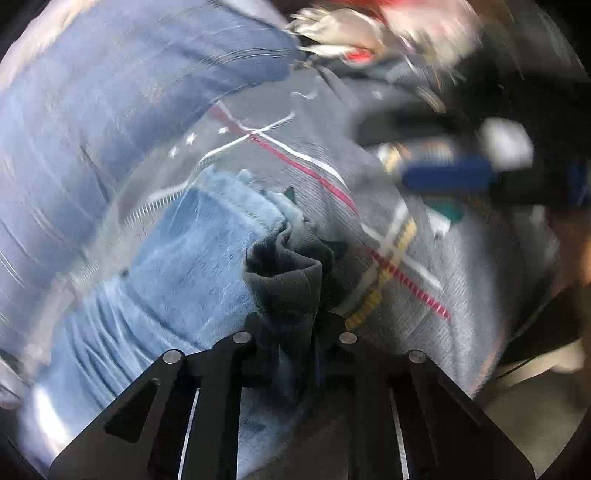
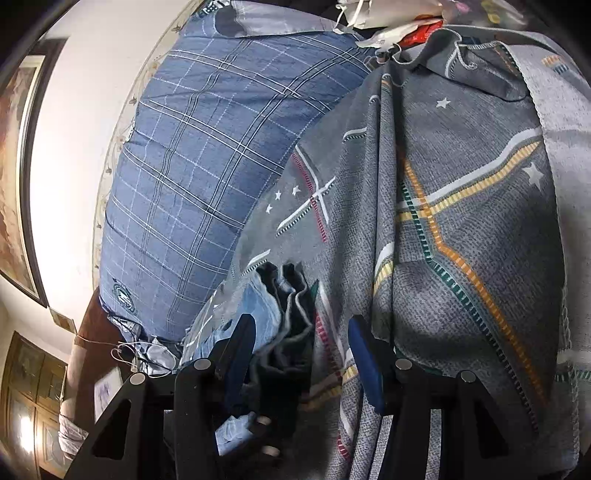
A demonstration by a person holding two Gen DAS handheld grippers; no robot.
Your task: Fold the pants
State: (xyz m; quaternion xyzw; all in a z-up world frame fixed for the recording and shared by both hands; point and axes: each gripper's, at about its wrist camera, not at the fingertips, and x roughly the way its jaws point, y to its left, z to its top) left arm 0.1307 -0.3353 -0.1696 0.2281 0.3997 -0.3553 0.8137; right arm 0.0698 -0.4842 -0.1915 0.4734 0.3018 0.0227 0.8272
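Observation:
The pants are light blue jeans (image 1: 177, 266) with a dark lining, lying on a grey patterned blanket (image 1: 388, 206). My left gripper (image 1: 291, 321) is shut on a bunched dark fold of the pants (image 1: 284, 273). In the right wrist view the jeans (image 2: 258, 306) and their dark bunched edge (image 2: 291, 295) sit low in the middle. My right gripper (image 2: 301, 332) is open, its blue-padded fingers (image 2: 364, 354) standing on either side of the bunched edge. That gripper also shows, blurred, at the right of the left wrist view (image 1: 443, 173).
A large blue plaid pillow (image 2: 192, 177) lies to the left against a white wall (image 2: 74, 155). The blanket (image 2: 461, 221) covers the right side in folds. Loose white and red items (image 2: 406, 29) lie at the far end. A framed picture (image 2: 14, 177) hangs at left.

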